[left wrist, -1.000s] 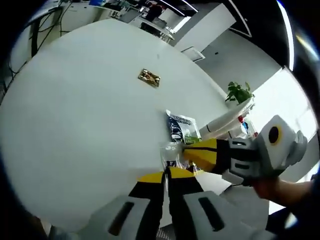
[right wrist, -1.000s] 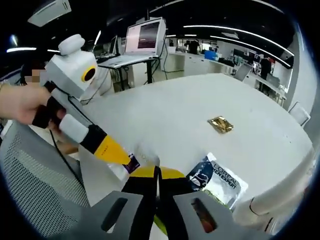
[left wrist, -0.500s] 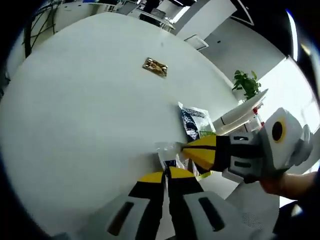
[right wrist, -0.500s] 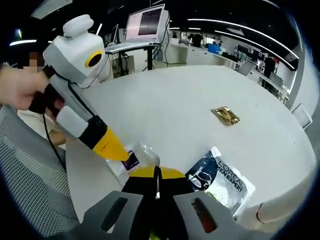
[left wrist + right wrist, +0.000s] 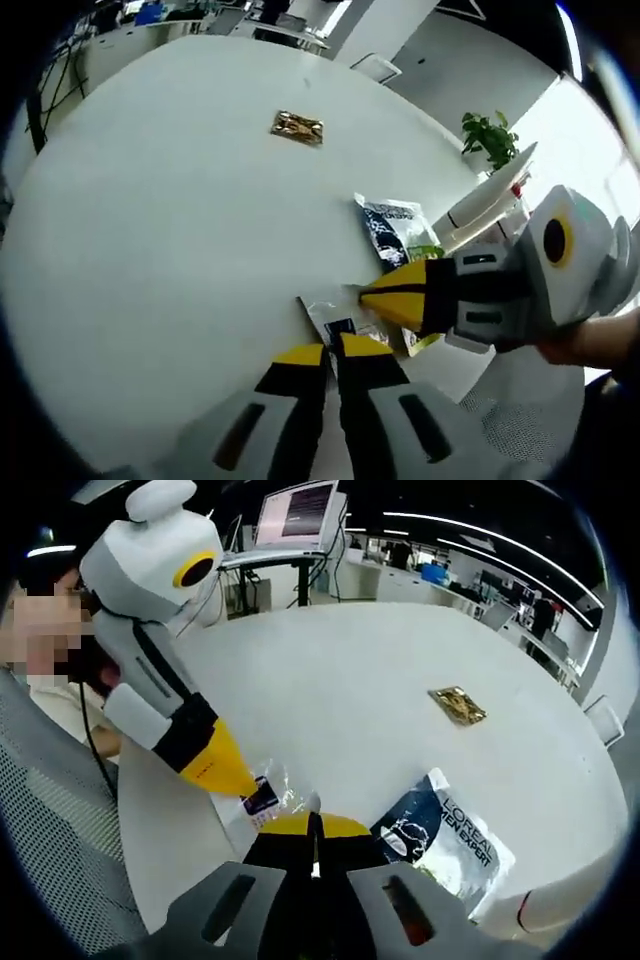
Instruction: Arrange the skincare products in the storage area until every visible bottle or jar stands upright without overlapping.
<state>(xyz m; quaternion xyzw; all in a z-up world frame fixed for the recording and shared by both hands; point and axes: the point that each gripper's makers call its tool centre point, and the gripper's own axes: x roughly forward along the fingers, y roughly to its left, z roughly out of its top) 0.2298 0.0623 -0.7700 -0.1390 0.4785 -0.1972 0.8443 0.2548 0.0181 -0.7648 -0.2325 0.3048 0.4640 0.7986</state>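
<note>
Your left gripper: jaws pressed together, pinching near edge of clear packet on white table. Your right gripper: jaws clenched on same packet, from opposite side. Dark sachet lies just beyond, flat. Gold sachet well apart, mid-table.

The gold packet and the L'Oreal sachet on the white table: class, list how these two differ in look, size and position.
1. The gold packet is shiny gold; the L'Oreal sachet is dark and white, with printed lettering.
2. The gold packet looks smaller than the L'Oreal sachet.
3. The gold packet lies alone, farther out on the white table; the L'Oreal sachet lies near the left tool and right tool.
Both lie flat.
</note>
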